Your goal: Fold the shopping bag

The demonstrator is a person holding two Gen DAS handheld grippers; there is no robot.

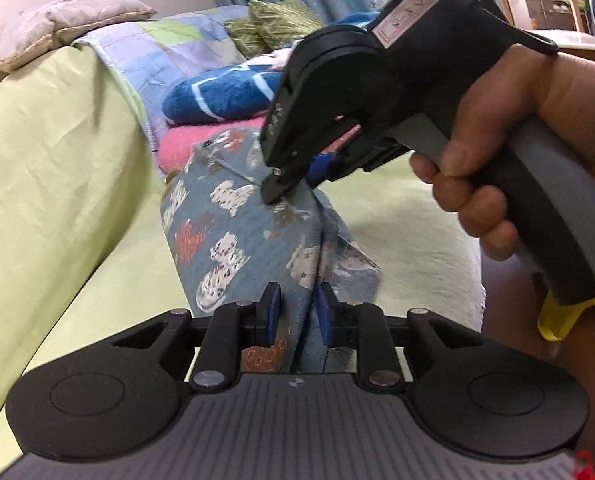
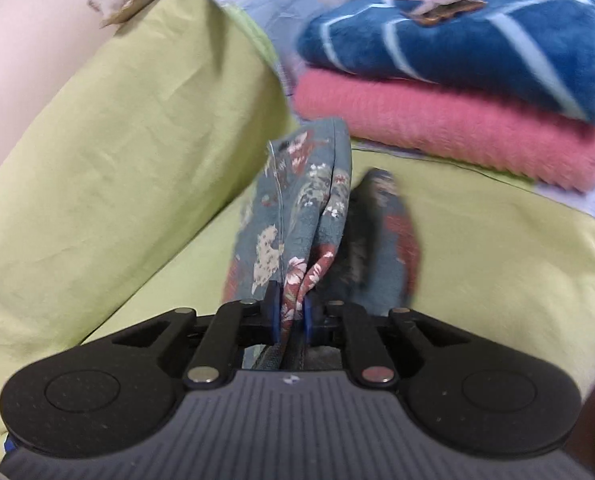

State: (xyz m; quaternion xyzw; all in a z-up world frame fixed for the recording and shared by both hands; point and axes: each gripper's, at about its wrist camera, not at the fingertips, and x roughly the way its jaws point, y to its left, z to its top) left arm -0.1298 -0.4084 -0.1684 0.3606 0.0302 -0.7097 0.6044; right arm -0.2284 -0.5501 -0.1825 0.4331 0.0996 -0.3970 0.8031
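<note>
Both tools are clamped on the shopping bag, which is held up above the green bed, bunched between them. The left tool pinches the cloth at the near end; the right tool bites it further off and higher, its grip seen close in the right wrist view. Judging by this, the fold is under way: keep both grips firm, draw the edges level, and lower the cloth flat, clear of the stacked towels at far right.
</note>
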